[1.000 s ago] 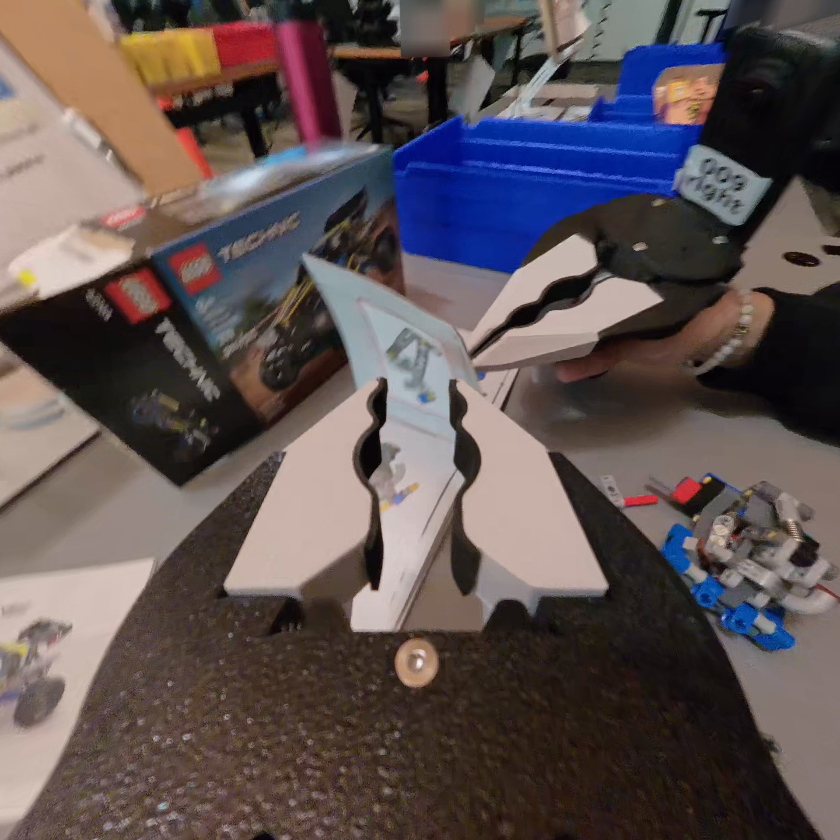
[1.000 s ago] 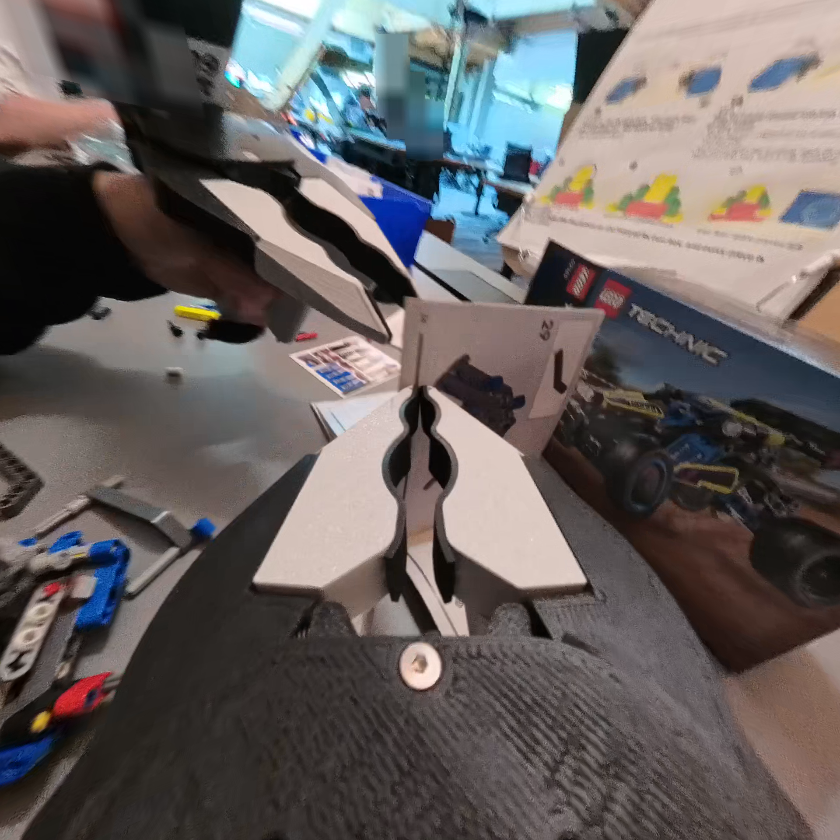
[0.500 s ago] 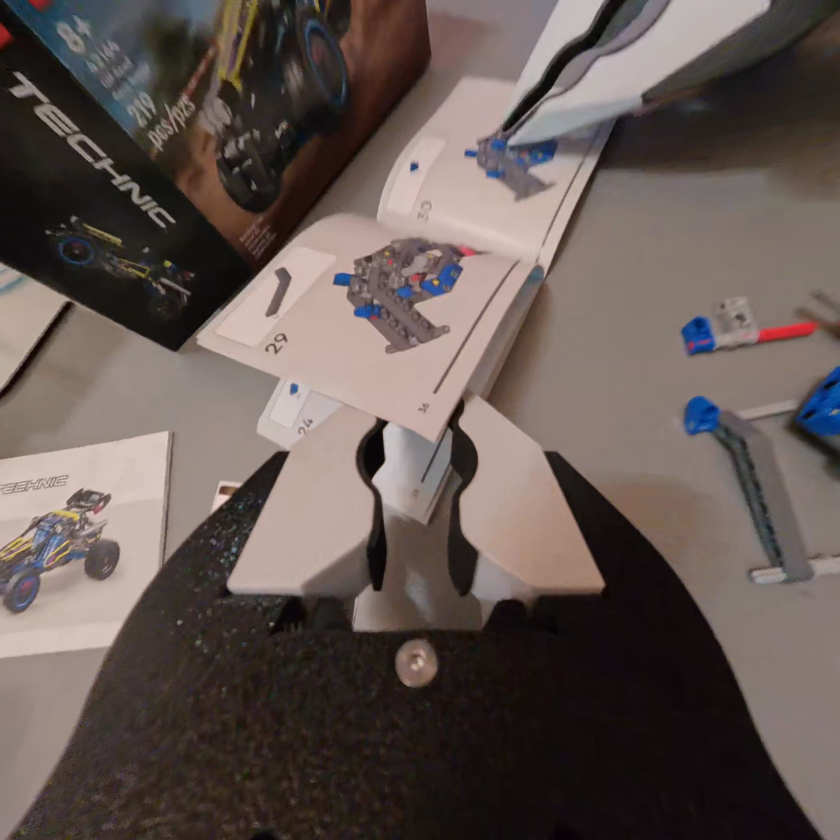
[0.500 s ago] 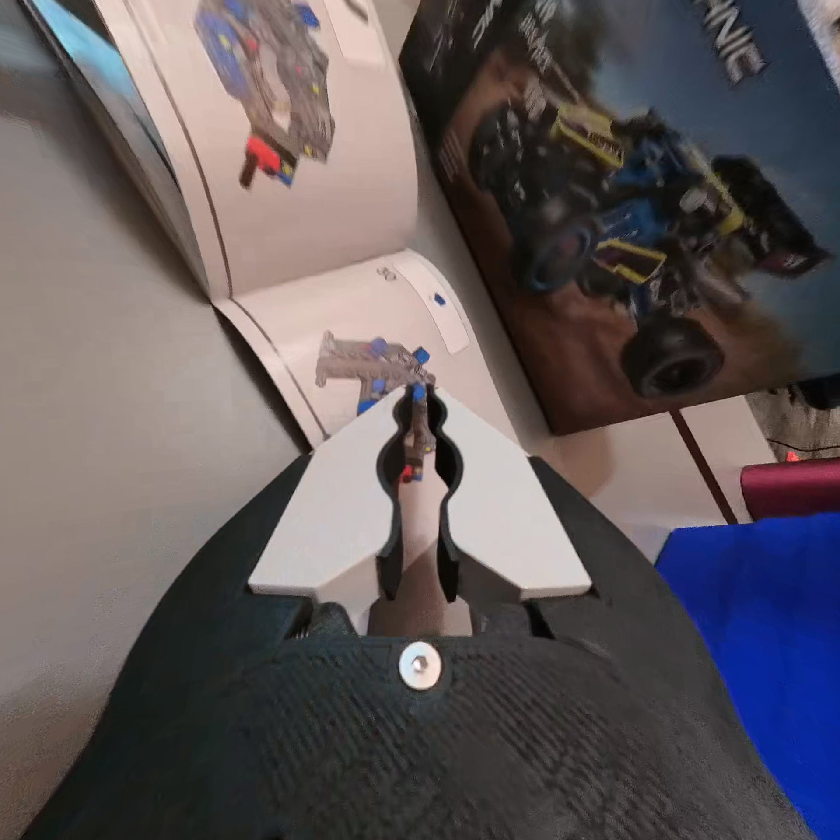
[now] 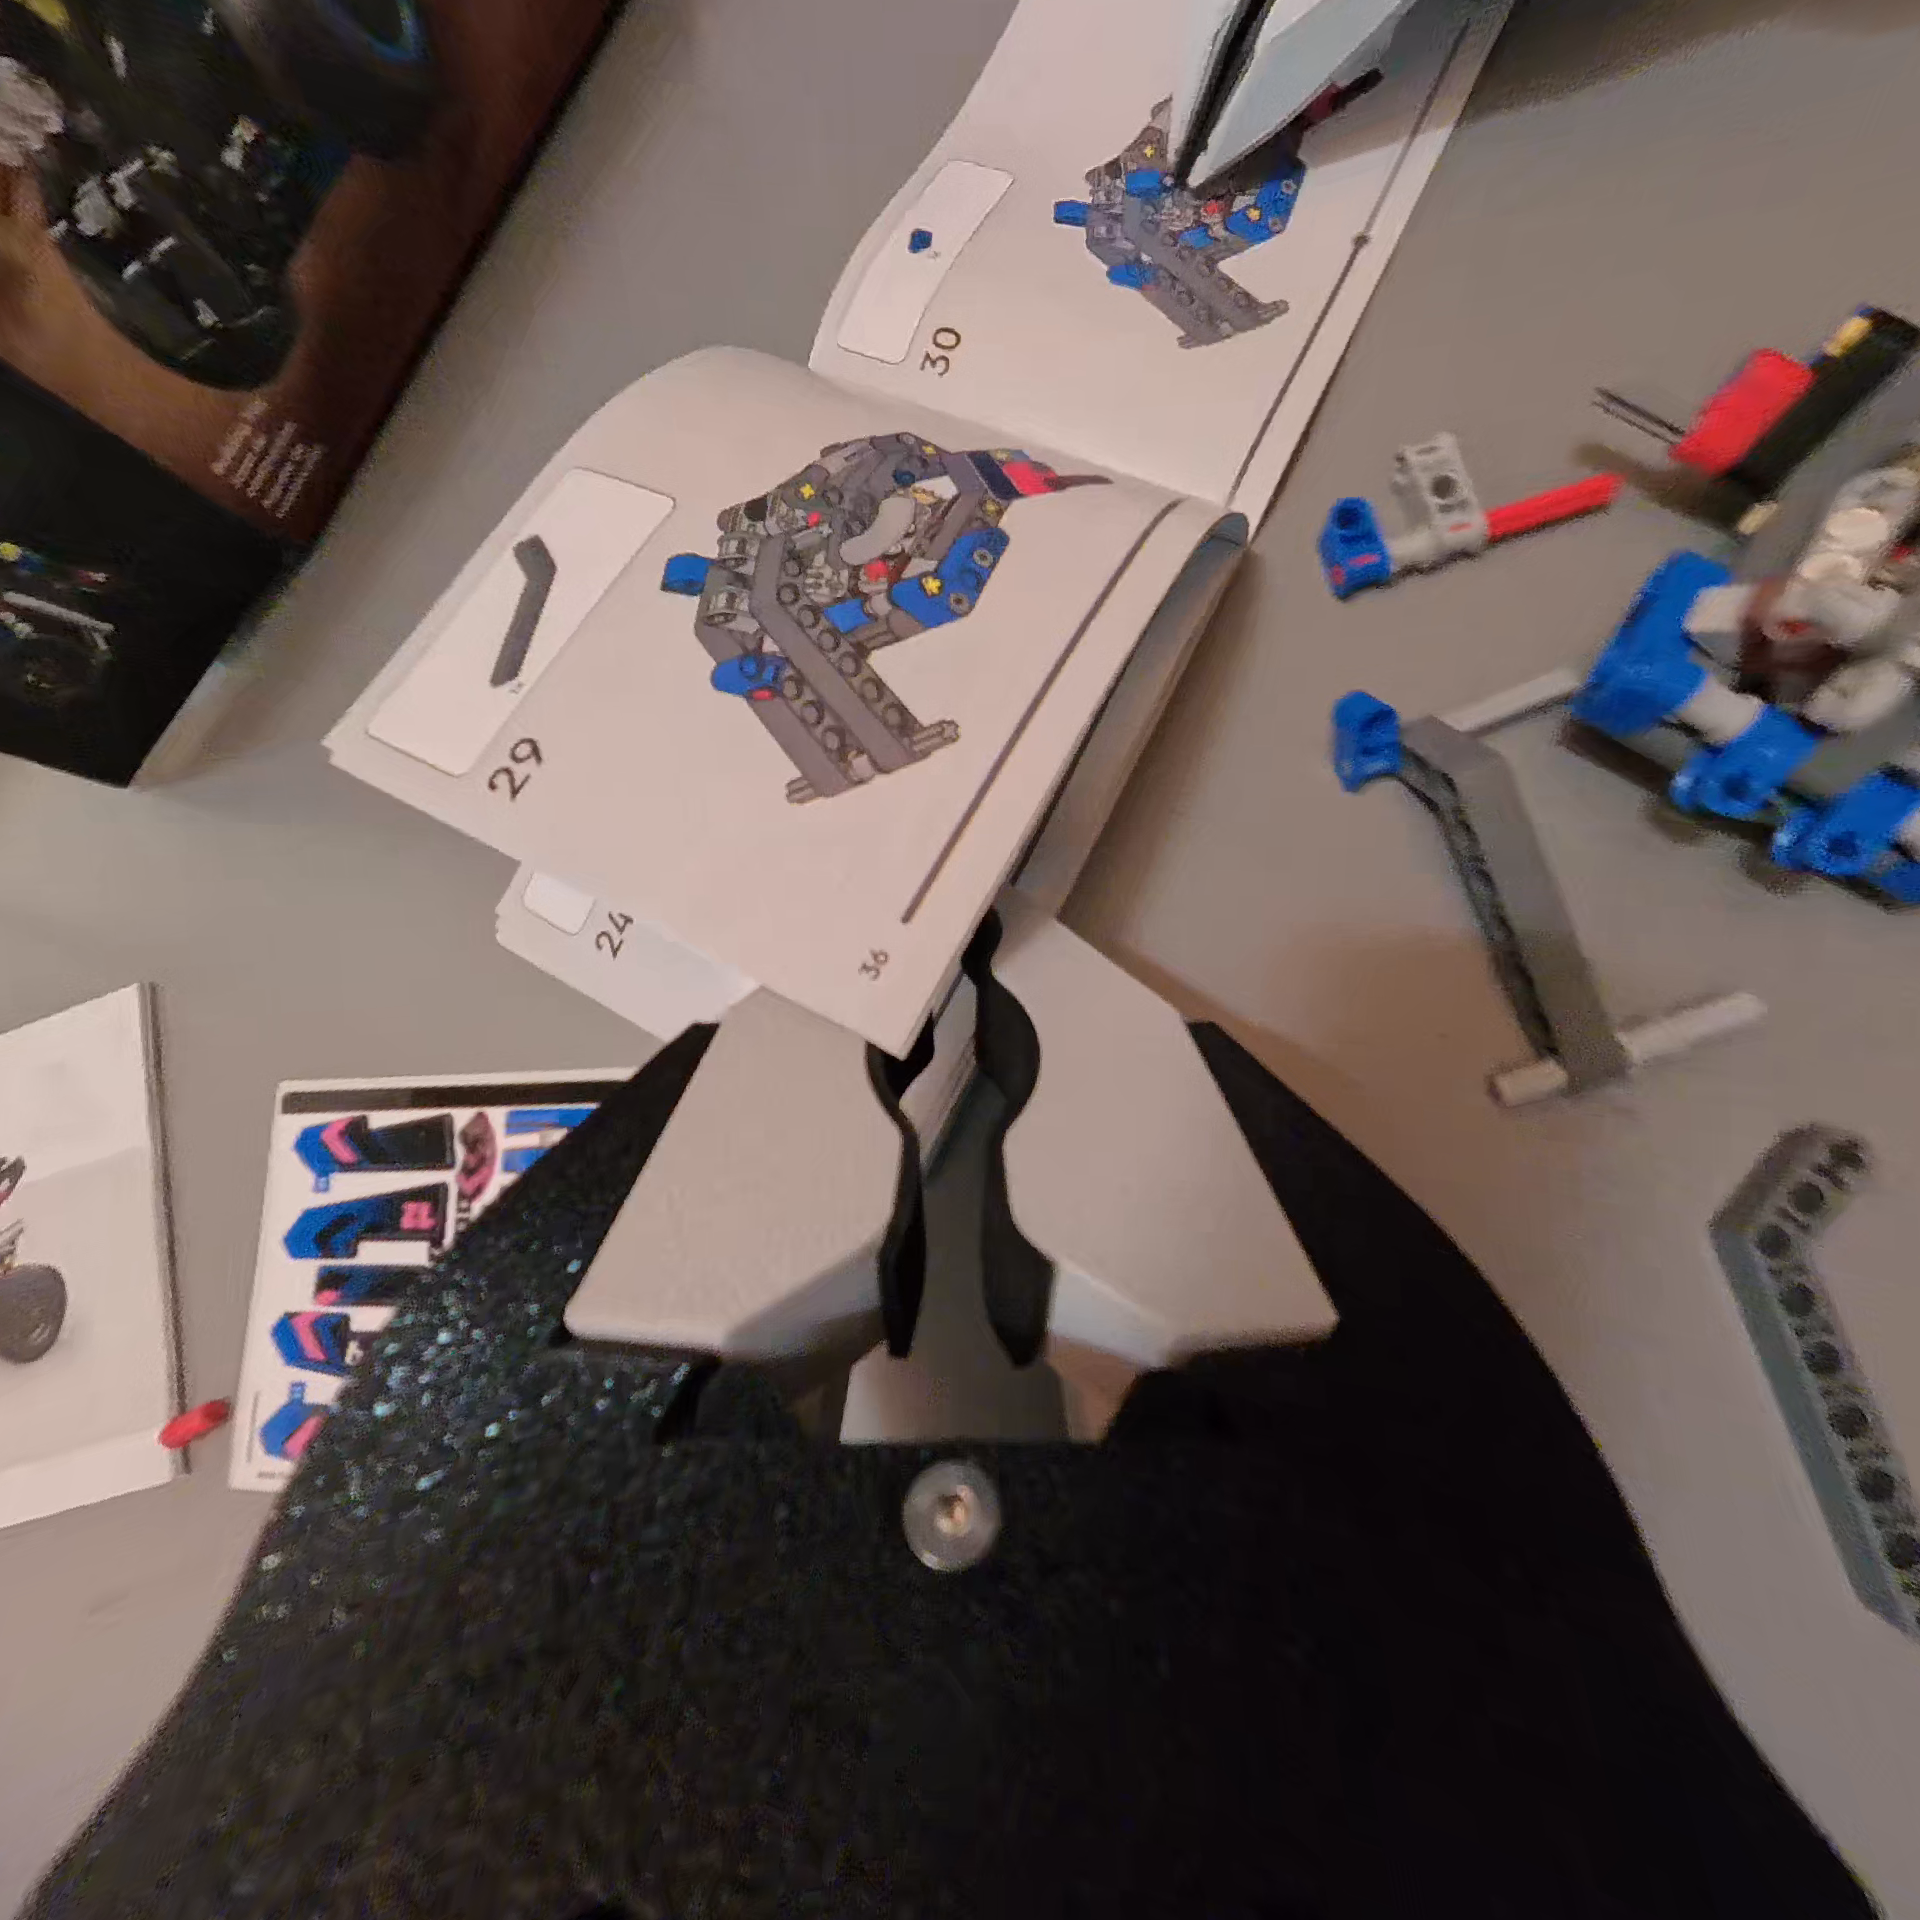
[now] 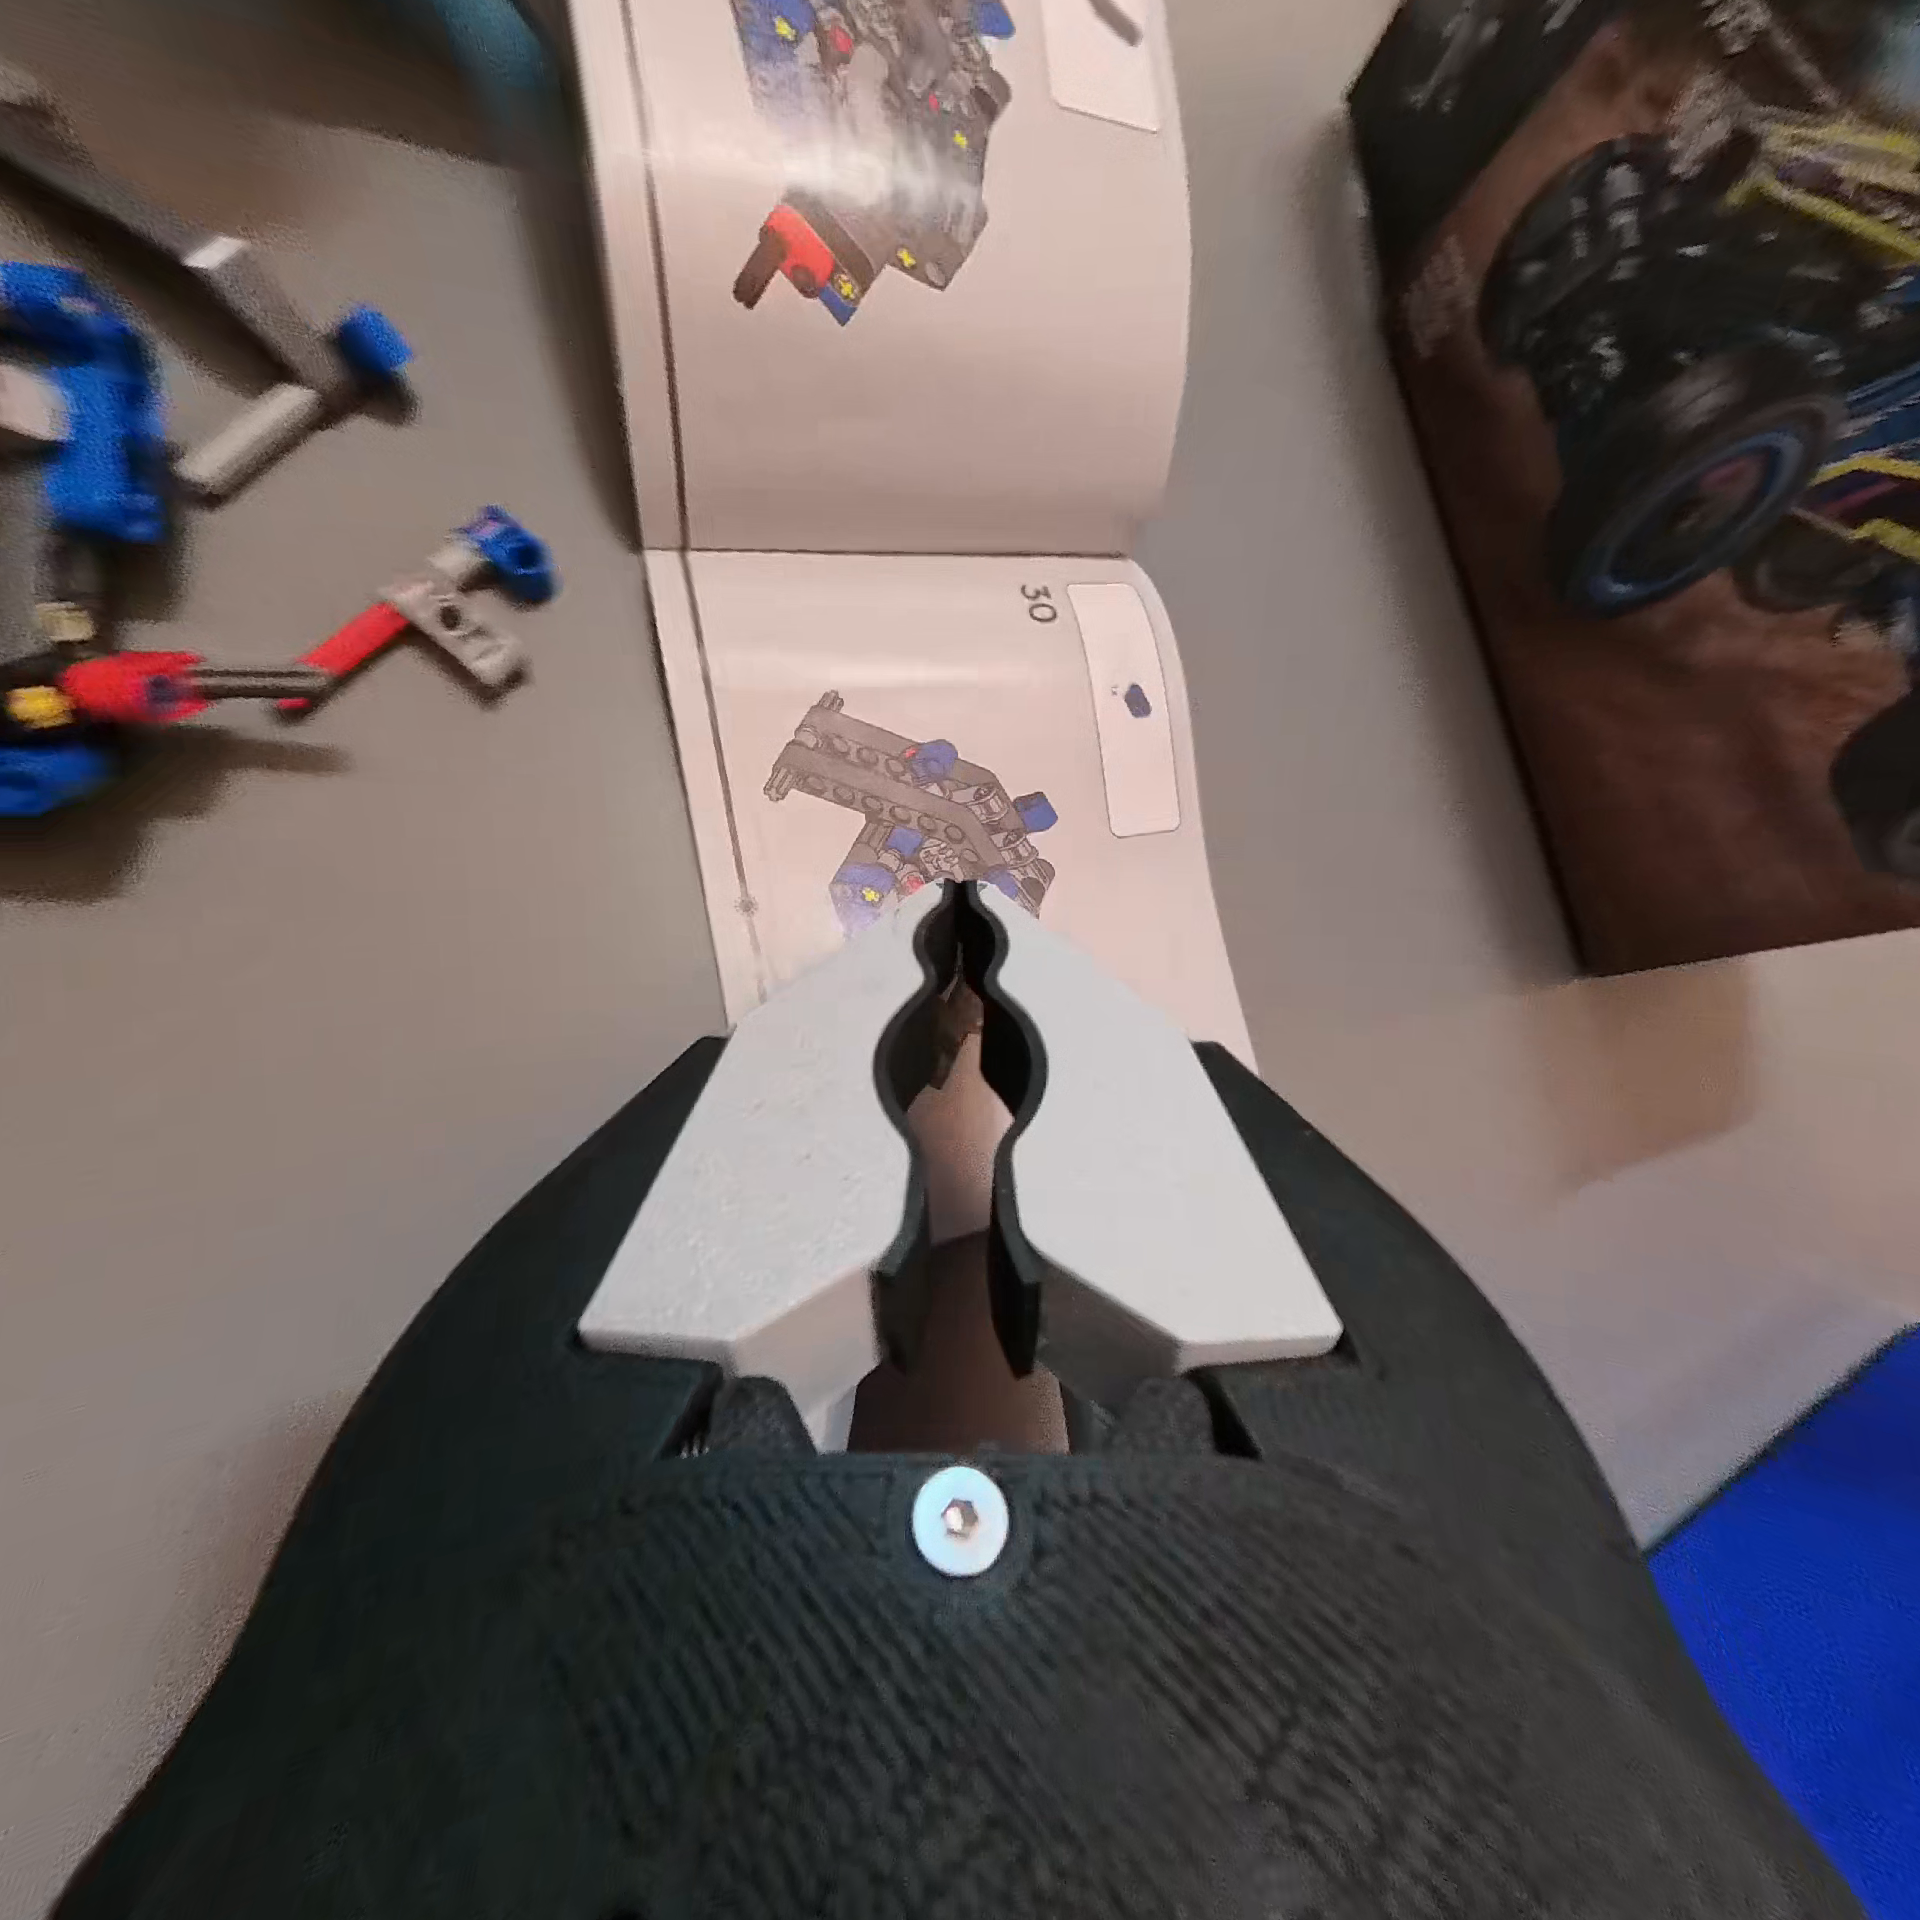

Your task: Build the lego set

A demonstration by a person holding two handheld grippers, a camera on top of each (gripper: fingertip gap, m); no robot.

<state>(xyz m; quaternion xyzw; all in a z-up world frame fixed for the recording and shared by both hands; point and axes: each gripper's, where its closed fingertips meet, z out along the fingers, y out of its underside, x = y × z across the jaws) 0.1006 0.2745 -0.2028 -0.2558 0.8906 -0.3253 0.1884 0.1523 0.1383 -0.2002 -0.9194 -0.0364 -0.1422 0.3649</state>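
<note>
Left claw [image 5: 951, 997]: nearly closed, its grey fingers pinching the near corner of the open instruction booklet [image 5: 790, 665], which passed between the tips.
Right claw [image 6: 958, 894]: fingertips together with nothing gripped, the points pressing down on the printed model drawing of the booklet's far page [image 6: 935, 748]; in the left wrist view this claw [image 5: 1210, 156] came in from the top edge onto that same page.
Booklet: lay open on the grey worktop [image 5: 1299, 956], its near page arched upward and earlier pages peeking out beneath.
Lego build [image 5: 1766, 665]: a part-built blue, grey and white assembly sat on the worktop to the right of the booklet, well apart from both claws.
Loose pieces: a blue-tipped grey beam [image 5: 1496, 883] and a small piece with a red axle [image 5: 1455, 509] lay between booklet and build; a long grey holed beam [image 5: 1829, 1351] lay nearer.
Set box [image 5: 187, 312]: stood left of the booklet.
Sticker sheet [image 5: 364, 1226]: lay flat just left of the left claw.
</note>
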